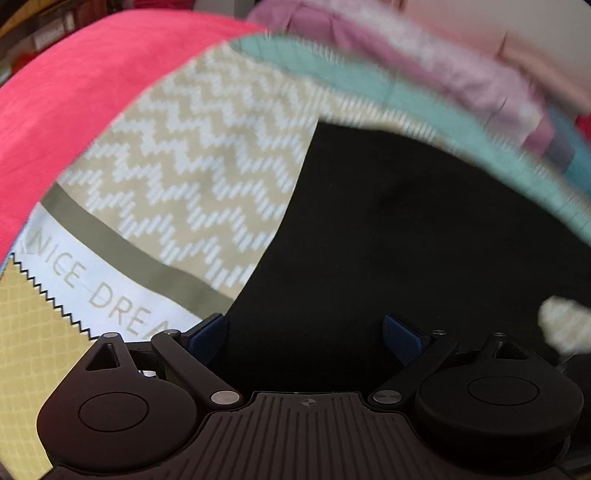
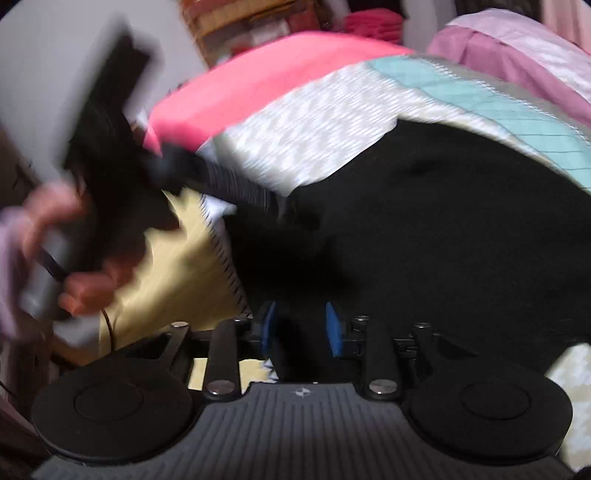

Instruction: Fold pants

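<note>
Black pants (image 1: 424, 229) lie spread on a patterned bedspread (image 1: 192, 162). In the left wrist view my left gripper (image 1: 306, 334) hangs open just above the pants' left edge, with its blue pads far apart and nothing pinched. The right wrist view shows the pants (image 2: 424, 229) filling the middle. There my right gripper (image 2: 301, 328) sits low over their near edge, with its blue pads a narrow gap apart and black cloth showing between them; no pinch shows. A person's hand (image 2: 85, 280), blurred, holds the left gripper (image 2: 284, 206) at the pants' left edge.
A coral-pink blanket (image 1: 74, 92) lies at the bedspread's far left. Purple and pale pink cloth (image 1: 461, 62) is piled at the back right. The bedspread has a teal band (image 1: 351, 77) and a yellow patch (image 1: 26, 350). Shelves (image 2: 243, 22) stand behind.
</note>
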A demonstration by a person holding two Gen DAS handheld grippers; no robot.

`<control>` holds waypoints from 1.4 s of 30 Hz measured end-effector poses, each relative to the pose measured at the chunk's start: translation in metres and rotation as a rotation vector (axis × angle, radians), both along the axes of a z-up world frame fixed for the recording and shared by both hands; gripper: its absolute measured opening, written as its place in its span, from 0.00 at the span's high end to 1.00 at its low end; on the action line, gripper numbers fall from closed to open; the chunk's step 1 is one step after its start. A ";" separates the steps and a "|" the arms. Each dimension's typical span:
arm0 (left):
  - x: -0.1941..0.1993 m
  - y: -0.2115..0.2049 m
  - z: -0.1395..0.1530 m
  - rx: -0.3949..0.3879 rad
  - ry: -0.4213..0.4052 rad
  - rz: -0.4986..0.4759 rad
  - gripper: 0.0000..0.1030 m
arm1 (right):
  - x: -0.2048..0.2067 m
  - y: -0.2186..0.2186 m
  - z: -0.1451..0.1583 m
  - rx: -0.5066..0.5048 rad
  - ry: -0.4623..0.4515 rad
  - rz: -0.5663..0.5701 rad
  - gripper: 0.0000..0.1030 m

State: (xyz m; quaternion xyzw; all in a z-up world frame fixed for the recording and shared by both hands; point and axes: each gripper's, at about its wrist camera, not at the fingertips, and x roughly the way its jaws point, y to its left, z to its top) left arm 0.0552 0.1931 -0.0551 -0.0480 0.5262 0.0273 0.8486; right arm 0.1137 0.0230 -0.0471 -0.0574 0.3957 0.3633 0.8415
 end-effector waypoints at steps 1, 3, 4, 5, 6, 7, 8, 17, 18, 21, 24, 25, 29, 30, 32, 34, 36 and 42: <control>-0.001 -0.003 -0.006 0.057 -0.006 -0.023 0.00 | 0.011 -0.007 0.007 0.000 -0.039 -0.032 0.64; -0.013 0.001 -0.009 0.073 -0.046 -0.055 0.00 | 0.036 -0.004 0.013 -0.030 -0.093 -0.069 0.64; -0.017 0.006 -0.009 0.069 -0.051 -0.047 0.00 | 0.050 0.004 0.013 -0.051 -0.122 -0.077 0.64; -0.019 0.010 -0.009 0.065 -0.053 -0.044 0.00 | 0.063 0.013 0.011 -0.061 -0.145 -0.076 0.64; -0.019 0.011 -0.008 0.068 -0.052 -0.042 0.00 | 0.078 0.024 0.005 -0.062 -0.154 -0.068 0.64; -0.019 0.011 -0.008 0.071 -0.051 -0.041 0.00 | 0.094 0.036 -0.003 -0.060 -0.152 -0.065 0.64; -0.017 0.009 -0.007 0.078 -0.050 -0.041 0.00 | 0.111 0.049 -0.013 -0.068 -0.142 -0.059 0.64; -0.017 0.005 -0.008 0.098 -0.065 -0.039 0.00 | 0.146 0.110 -0.032 -0.107 -0.209 -0.078 0.40; -0.016 0.006 -0.008 0.095 -0.063 -0.042 0.00 | 0.134 0.101 -0.029 -0.105 -0.208 -0.097 0.40; -0.018 0.007 -0.010 0.095 -0.076 -0.052 0.00 | 0.097 0.069 -0.022 -0.083 -0.171 -0.134 0.34; -0.016 0.006 -0.013 0.106 -0.081 -0.050 0.00 | 0.096 0.074 -0.045 -0.146 -0.159 -0.092 0.27; -0.013 0.006 -0.013 0.109 -0.072 -0.047 0.00 | 0.100 0.078 -0.046 -0.155 -0.165 -0.095 0.27; -0.001 0.010 -0.009 0.107 0.002 -0.056 0.00 | 0.093 0.054 -0.002 -0.032 -0.127 -0.251 0.34; 0.001 0.011 -0.005 0.110 0.018 -0.058 0.00 | 0.081 0.040 0.009 -0.002 -0.134 -0.281 0.33; 0.002 0.012 0.010 0.094 0.003 -0.075 0.00 | 0.046 0.012 0.019 0.014 -0.121 -0.305 0.33; 0.002 0.006 0.029 0.088 -0.049 -0.100 0.00 | 0.003 -0.007 0.015 0.007 -0.079 -0.310 0.34; 0.006 -0.008 0.044 0.063 -0.099 -0.151 0.00 | -0.041 -0.019 0.001 0.001 -0.042 -0.310 0.34; 0.033 -0.080 0.014 0.057 -0.055 -0.344 0.00 | -0.106 -0.013 -0.041 -0.101 0.050 -0.325 0.36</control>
